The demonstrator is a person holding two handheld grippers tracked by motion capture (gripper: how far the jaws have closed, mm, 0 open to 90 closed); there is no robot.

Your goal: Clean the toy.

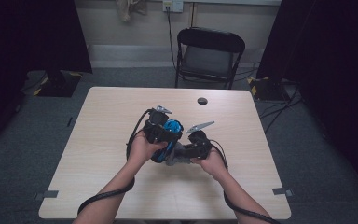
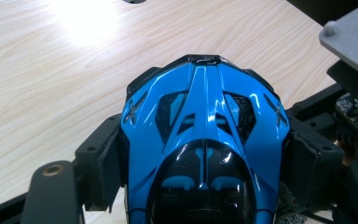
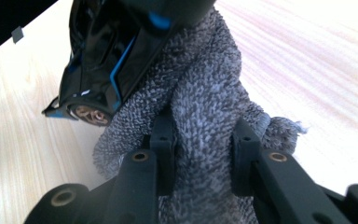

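On the pale wood-grain table (image 1: pixel 121 140), just past centre toward six o'clock, the left gripper (image 2: pixel 204 154) clamps the glossy blue-and-black toy car body (image 2: pixel 205 140) by its flanks, apparently steadying it for wiping. At its three o'clock, the right gripper (image 3: pixel 204 154) pinches a nubby grey terry cloth (image 3: pixel 205 107) against the shell.

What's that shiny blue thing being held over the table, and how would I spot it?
Look at the middle of the pale wooden table, where the two hands meet. The left gripper clamps a toy car body by its sides. It is glossy bright blue with black window panels, unlike the fuzzy grey cloth that the right gripper presses against it.
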